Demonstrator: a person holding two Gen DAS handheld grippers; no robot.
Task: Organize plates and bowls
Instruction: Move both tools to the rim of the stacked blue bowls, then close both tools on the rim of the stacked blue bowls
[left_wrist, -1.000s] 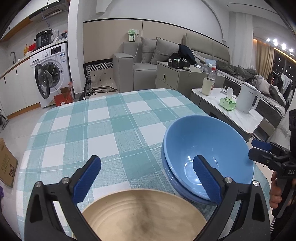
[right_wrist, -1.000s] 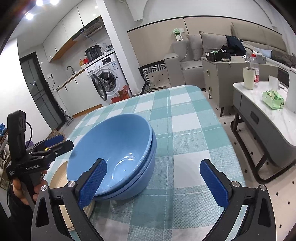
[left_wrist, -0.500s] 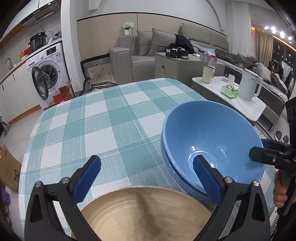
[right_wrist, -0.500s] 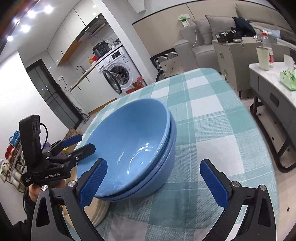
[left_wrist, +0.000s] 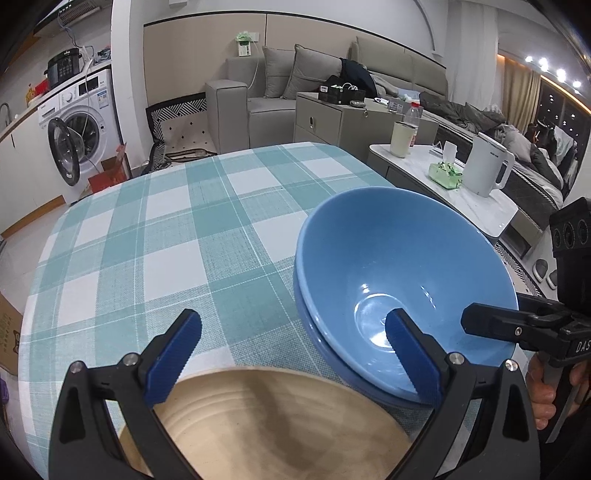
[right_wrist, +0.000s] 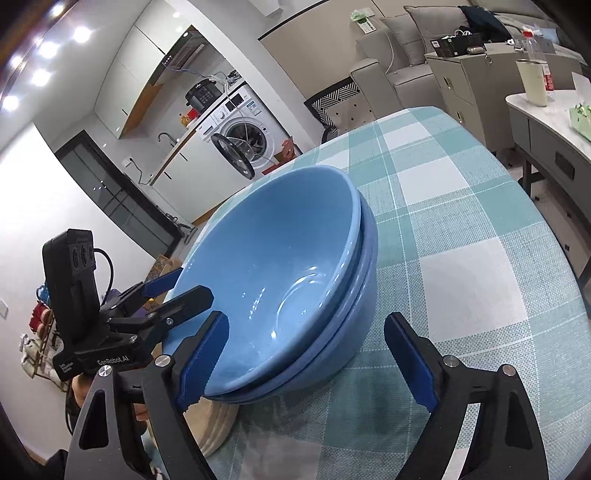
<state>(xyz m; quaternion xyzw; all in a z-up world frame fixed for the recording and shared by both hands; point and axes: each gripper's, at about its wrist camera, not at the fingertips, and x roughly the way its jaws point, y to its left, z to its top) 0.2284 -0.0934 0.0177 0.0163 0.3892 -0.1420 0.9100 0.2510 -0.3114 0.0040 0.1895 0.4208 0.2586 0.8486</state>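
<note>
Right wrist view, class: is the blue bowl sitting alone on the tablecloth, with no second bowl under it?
No. The blue bowl is nested inside a second blue bowl, whose rim shows just below it.

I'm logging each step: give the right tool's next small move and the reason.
Probably finish closing the right tool on the near rim of the stacked blue bowls. Its jaws are closing, with that rim between them but not yet pinched. The left tool hovers open over the tan plate.
</note>
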